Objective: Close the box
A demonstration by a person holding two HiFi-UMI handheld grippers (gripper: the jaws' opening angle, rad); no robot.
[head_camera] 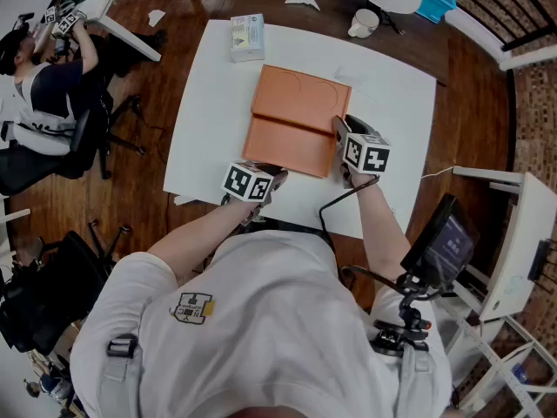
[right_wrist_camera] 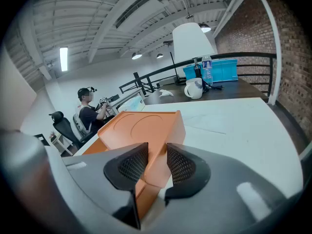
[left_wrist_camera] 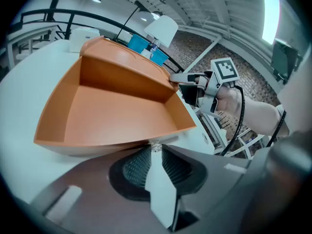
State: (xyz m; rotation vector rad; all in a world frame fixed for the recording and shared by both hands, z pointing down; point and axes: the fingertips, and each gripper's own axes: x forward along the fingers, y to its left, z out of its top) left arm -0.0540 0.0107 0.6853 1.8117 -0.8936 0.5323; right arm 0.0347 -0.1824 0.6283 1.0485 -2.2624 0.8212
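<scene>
left tool (left_wrist_camera: pixel 155 152) pinched shut on thin white flap (left_wrist_camera: pixel 161 189) at near edge of orange box (head_camera: pixel 296 120). your right tool (right_wrist_camera: pixel 157 162) clamps box's right side. box mid-tabletop (head_camera: pixel 392 103), open tray nearest you, lid half beyond toward far edge; fold line runs left-right.

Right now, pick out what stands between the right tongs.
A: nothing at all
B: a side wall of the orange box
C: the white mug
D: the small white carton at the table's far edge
B: in the right gripper view the right tongs straddle a side wall of the orange box, with one pad on each face of it.
</scene>
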